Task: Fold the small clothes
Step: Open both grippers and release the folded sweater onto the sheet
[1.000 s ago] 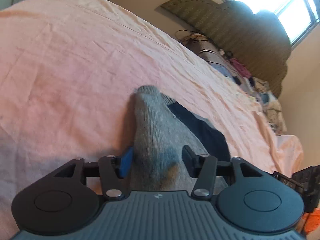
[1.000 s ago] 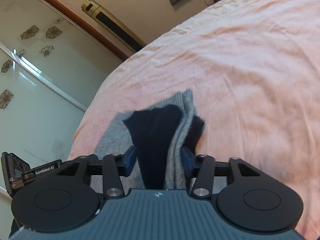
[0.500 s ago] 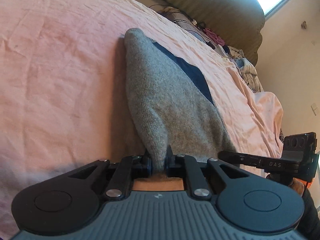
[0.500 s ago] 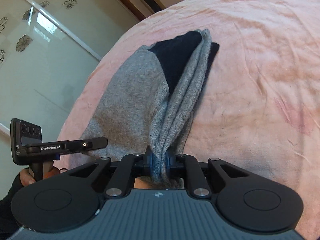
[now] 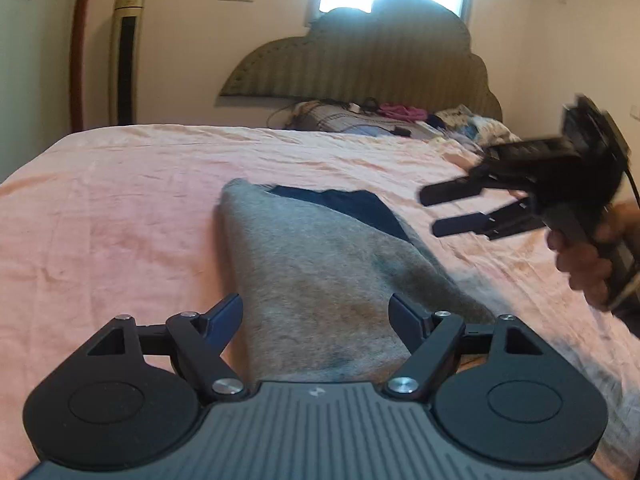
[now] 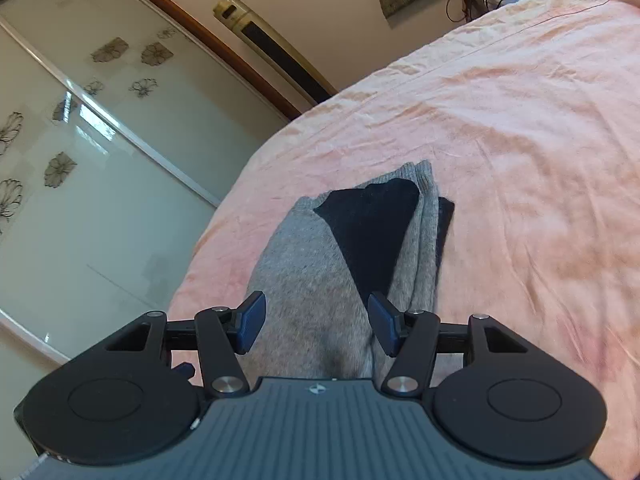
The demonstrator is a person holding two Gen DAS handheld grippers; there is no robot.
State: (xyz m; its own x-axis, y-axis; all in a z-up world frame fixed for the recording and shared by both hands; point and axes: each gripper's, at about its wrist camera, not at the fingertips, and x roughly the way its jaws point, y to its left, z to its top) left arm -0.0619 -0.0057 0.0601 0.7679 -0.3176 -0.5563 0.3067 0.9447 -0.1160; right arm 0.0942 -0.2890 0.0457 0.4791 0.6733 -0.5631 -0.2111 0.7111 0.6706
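Left gripper (image 5: 316, 316): jaws spreading apart, pads clear of the cloth, grey garment (image 5: 320, 272) lying between and beyond my fingertips but not pinched. Right gripper (image 6: 316, 322): jaws also opening, pads off the fabric, same garment running up between them. In the left wrist view my right gripper (image 5: 452, 210) hangs blurred above the pink bedsheet (image 5: 120, 208), off to the garment's right side, my hand (image 5: 588, 256) wrapped round its handle. Garment lies flat on the sheet, folded lengthwise; dark navy panel (image 6: 372, 232) showing at its far end, grey folded edge beside that. Headboard (image 5: 360, 64) and a heap of clutter (image 5: 392, 120) at the far end of the bed.
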